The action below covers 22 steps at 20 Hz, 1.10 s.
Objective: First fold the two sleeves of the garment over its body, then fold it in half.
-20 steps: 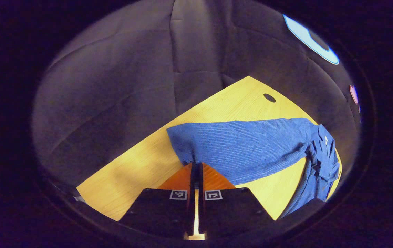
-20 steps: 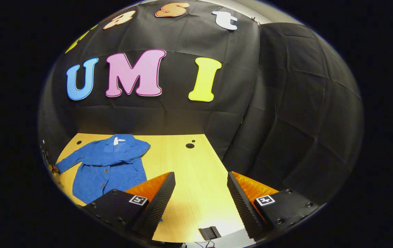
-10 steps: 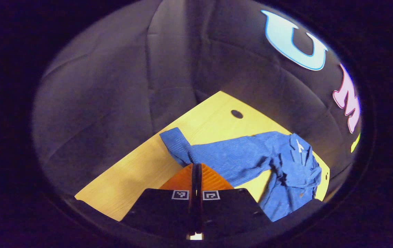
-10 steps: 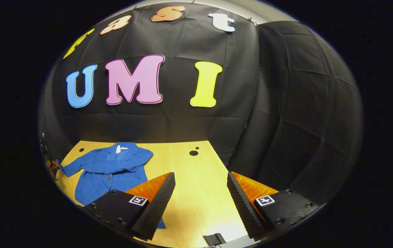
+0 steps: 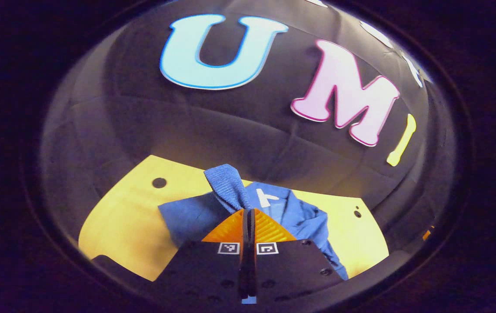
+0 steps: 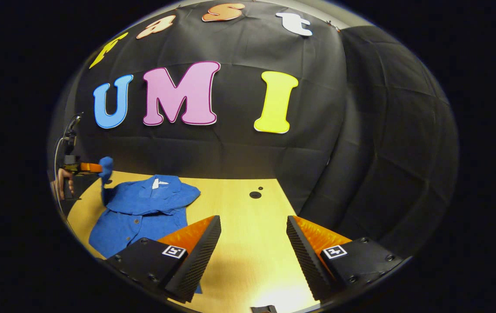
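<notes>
A blue buttoned shirt [image 6: 143, 208] lies on the wooden table [image 6: 239, 243], collar toward the wall, with a white tag [image 6: 156, 183] at the neck. One sleeve [image 6: 174, 198] lies folded across its chest. My left gripper [image 5: 248, 212] is shut on the other sleeve's cuff [image 5: 227, 182] and holds it up above the shirt [image 5: 293, 213]. In the right gripper view the left gripper [image 6: 84, 167] shows at the far left, raised over the table, a hand [image 6: 63, 182] behind it. My right gripper [image 6: 254, 226] hovers open above bare table, right of the shirt, nothing between its fingers.
Round holes [image 6: 255, 194] [image 5: 159, 182] are cut in the tabletop near the back edge. The booth's black cloth wall [image 6: 361, 143] stands close behind and to the right of the table.
My left gripper has lifted the sleeve cuff off the table and swung it up and over toward the shirt's body. The right gripper has barely moved.
</notes>
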Motion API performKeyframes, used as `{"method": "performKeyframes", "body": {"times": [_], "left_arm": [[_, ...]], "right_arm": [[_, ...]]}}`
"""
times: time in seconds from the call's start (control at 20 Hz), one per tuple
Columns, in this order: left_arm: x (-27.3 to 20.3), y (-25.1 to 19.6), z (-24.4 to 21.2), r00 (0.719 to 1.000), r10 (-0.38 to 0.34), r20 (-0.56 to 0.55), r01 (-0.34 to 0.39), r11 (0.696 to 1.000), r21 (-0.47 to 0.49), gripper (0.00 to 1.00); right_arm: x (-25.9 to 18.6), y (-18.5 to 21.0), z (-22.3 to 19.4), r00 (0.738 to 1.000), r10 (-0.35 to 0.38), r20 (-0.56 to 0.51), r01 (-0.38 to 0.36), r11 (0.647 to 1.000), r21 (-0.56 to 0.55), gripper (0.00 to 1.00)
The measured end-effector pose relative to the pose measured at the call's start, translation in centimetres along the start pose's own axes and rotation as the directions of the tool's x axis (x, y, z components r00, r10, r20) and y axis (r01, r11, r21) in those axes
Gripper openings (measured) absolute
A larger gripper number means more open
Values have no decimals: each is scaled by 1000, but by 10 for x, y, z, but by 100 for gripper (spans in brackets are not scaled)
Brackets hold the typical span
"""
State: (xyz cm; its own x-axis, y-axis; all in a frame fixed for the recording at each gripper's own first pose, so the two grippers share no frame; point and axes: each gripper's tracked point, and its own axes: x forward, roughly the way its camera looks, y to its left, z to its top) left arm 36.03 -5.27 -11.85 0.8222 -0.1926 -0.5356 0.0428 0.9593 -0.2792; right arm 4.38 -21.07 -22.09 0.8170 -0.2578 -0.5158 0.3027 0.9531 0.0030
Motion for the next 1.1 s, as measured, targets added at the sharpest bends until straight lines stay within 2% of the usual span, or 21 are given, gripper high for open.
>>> {"method": "performKeyframes", "body": {"times": [0.15, 0.25, 0.3, 0.35, 0.4, 0.5, 0.55, 0.75, 0.9, 1.0, 1.1], "left_arm": [[35, -82, -3, 995, -96, -26, 97, 994, 54, 0], [48, -112, -5, 991, -127, -32, 129, 989, 77, 0], [54, -129, -8, 989, -141, -34, 143, 986, 83, 4], [59, -146, -11, 987, -158, -37, 161, 983, 85, 15], [64, -155, -11, 986, -164, -30, 166, 982, 89, 20], [44, -155, -12, 989, -147, -17, 148, 983, 104, 64], [54, -150, -14, 992, -124, -12, 125, 985, 118, 86], [8, -107, -31, 1000, -5, 15, 3, 985, 171, 85], [-45, -50, -68, 993, 120, 9, -118, 958, 262, 85], [-81, -23, -113, 988, 140, -66, -117, 955, 274, 85], [-115, 8, -162, 978, 155, -143, -118, 964, 239, 86]], "right_arm": [[11, 9, -24, 997, 53, -48, -52, 998, 22, 97], [12, 9, -33, 995, 74, -70, -72, 997, 31, 98], [11, 10, -39, 992, 92, -83, -89, 995, 41, 98], [11, 9, -42, 991, 100, -92, -96, 994, 48, 97], [13, 8, -46, 989, 107, -97, -103, 993, 51, 98], [17, 11, -56, 986, 117, -120, -109, 992, 66, 97], [16, 13, -62, 983, 125, -134, -115, 990, 77, 97], [12, 38, -92, 968, 159, -192, -138, 983, 117, 98], [13, 58, -122, 950, 159, -269, -135, 985, 107, 98], [11, 78, -143, 928, 184, -323, -152, 981, 119, 98], [13, 95, -171, 900, 196, -389, -171, 980, 98, 98]]}}
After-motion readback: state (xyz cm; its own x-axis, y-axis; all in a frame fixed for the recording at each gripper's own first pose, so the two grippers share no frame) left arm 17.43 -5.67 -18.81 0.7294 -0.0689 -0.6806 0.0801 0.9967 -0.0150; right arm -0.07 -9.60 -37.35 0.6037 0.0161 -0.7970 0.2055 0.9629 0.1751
